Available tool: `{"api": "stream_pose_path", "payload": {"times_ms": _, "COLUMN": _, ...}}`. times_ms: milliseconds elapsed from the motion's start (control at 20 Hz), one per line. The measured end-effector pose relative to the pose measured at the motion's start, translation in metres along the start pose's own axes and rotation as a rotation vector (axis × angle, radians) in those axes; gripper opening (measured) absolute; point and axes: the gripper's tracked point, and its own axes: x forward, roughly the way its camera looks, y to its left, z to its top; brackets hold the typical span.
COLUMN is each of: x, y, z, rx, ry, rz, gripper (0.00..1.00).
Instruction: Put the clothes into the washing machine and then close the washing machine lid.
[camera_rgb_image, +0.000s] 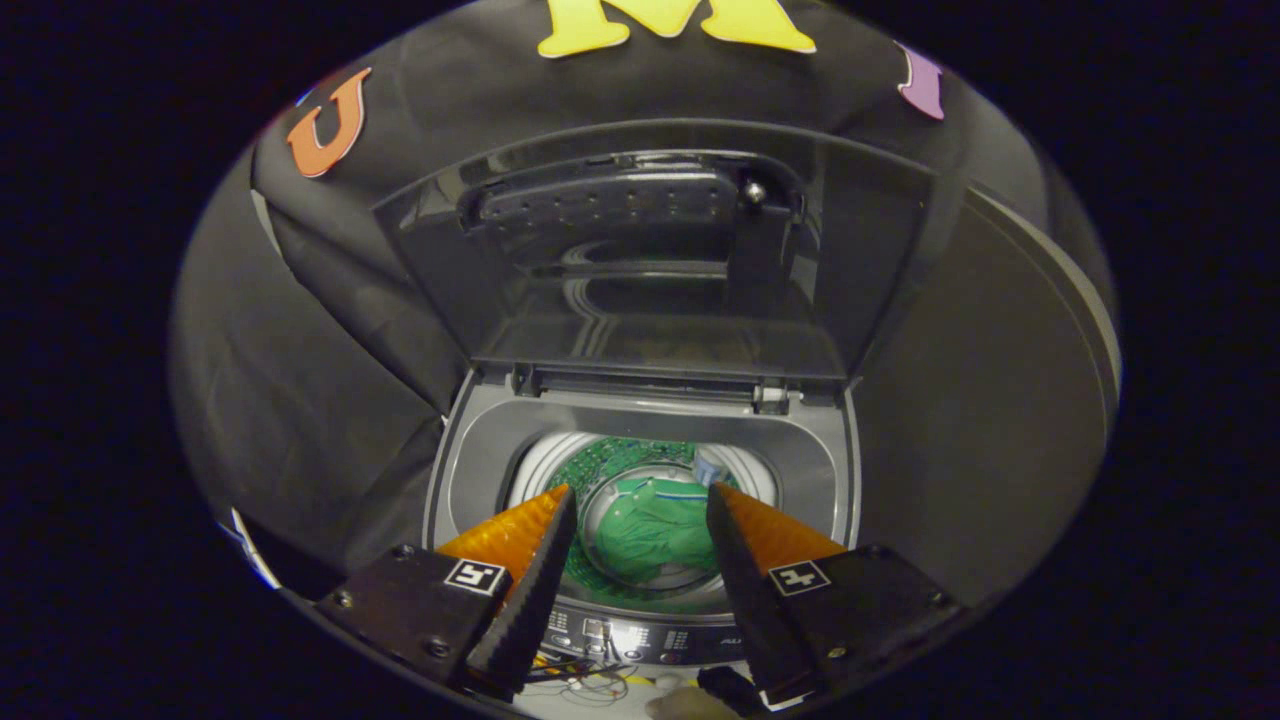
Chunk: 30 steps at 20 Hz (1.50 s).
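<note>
The gripper (640, 500) hangs above the open top-loading washing machine (470, 450). Its fingers stand spread wide apart and hold nothing. A green garment (655, 530) lies at the bottom of the drum (545, 465), seen between the fingertips. The lid (640, 290) stands raised upright beyond the opening. The control panel (640, 635) sits just below the fingers.

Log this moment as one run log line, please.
gripper: open, empty, above drum | green garment: inside drum | lid: up | next: close lid
</note>
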Motion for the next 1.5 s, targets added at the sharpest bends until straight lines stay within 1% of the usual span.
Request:
{"api": "stream_pose_path", "payload": {"times_ms": 50, "x": -0.002, "y": -0.003, "z": 0.005, "rx": -0.014, "ry": -0.019, "rz": -0.012, "gripper": 0.81}}
{"api": "stream_pose_path", "payload": {"times_ms": 350, "x": -0.025, "y": 0.000, "z": 0.034, "rx": -0.075, "ry": -0.121, "rz": -0.021, "gripper": 0.82}}
{"api": "stream_pose_path", "payload": {"times_ms": 450, "x": -0.034, "y": 0.003, "z": 0.045, "rx": -0.084, "ry": -0.158, "rz": -0.012, "gripper": 0.81}}
{"api": "stream_pose_path", "payload": {"times_ms": 650, "x": -0.052, "y": 0.008, "z": 0.080, "rx": -0.100, "ry": -0.249, "rz": 0.008, "gripper": 0.81}}
{"api": "stream_pose_path", "payload": {"times_ms": 900, "x": -0.074, "y": 0.011, "z": 0.122, "rx": -0.110, "ry": -0.342, "rz": 0.005, "gripper": 0.81}}
{"api": "stream_pose_path", "payload": {"times_ms": 1100, "x": -0.075, "y": 0.018, "z": 0.163, "rx": -0.119, "ry": -0.393, "rz": 0.004, "gripper": 0.81}}
{"api": "stream_pose_path", "payload": {"times_ms": 1250, "x": -0.073, "y": 0.020, "z": 0.188, "rx": -0.124, "ry": -0.413, "rz": -0.013, "gripper": 0.81}}
{"api": "stream_pose_path", "payload": {"times_ms": 1350, "x": -0.070, "y": 0.024, "z": 0.199, "rx": -0.111, "ry": -0.413, "rz": -0.015, "gripper": 0.81}}
{"api": "stream_pose_path", "payload": {"times_ms": 1500, "x": -0.055, "y": 0.028, "z": 0.215, "rx": -0.090, "ry": -0.397, "rz": -0.020, "gripper": 0.82}}
